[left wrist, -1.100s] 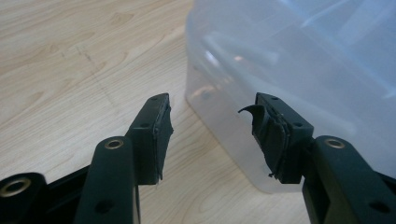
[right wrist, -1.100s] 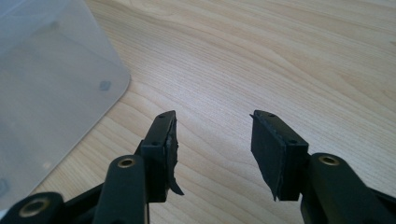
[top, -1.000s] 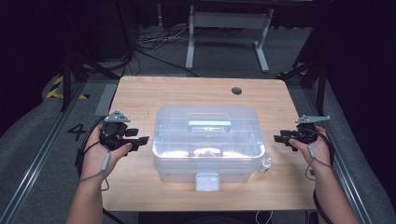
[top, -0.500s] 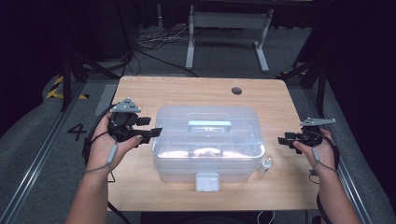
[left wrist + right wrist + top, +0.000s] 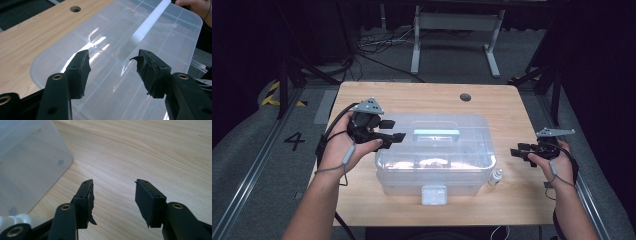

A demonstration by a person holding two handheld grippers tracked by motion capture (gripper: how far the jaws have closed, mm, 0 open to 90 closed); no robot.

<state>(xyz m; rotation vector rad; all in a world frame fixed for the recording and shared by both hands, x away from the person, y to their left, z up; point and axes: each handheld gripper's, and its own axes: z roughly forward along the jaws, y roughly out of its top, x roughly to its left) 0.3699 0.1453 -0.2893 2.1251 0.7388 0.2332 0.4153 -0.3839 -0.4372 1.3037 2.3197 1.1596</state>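
1. Clear plastic storage box point(image 5: 434, 152) sits mid-table on the wooden table point(image 5: 422, 97), lid on, front latch point(image 5: 434, 194) facing the person
2. White handle point(image 5: 436, 133) lies flat along the middle of the lid; in the left gripper view it runs as a white bar point(image 5: 147, 25) away from the jaws
3. Left gripper point(image 5: 394, 137) is over the box's left end, above the lid, pointing toward the handle, jaws short of it
4. Left jaws have just been opening and now stand wide; nothing between them, just lid surface point(image 5: 112, 75) seen through the gap, pads not visibly touching it
5. Left gripper's cable loops down past the wrist over the table's left edge
6. Right gripper point(image 5: 518, 151) hangs off the box's right side, well apart from it, pointing at the box end
7. Right jaws wide apart, empty; in the right gripper view point(image 5: 113, 200) only bare tabletop lies between them, box corner point(image 5: 37, 167) off to the upper left
8. Small white bottle point(image 5: 496, 177) stands on the table just beside the box's front right corner, between box and right gripper; its cap end point(image 5: 10, 221) pokes in at the bottom left of the right gripper view
9. Round cable hole point(image 5: 465, 97) in the tabletop behind the box, toward the far edge
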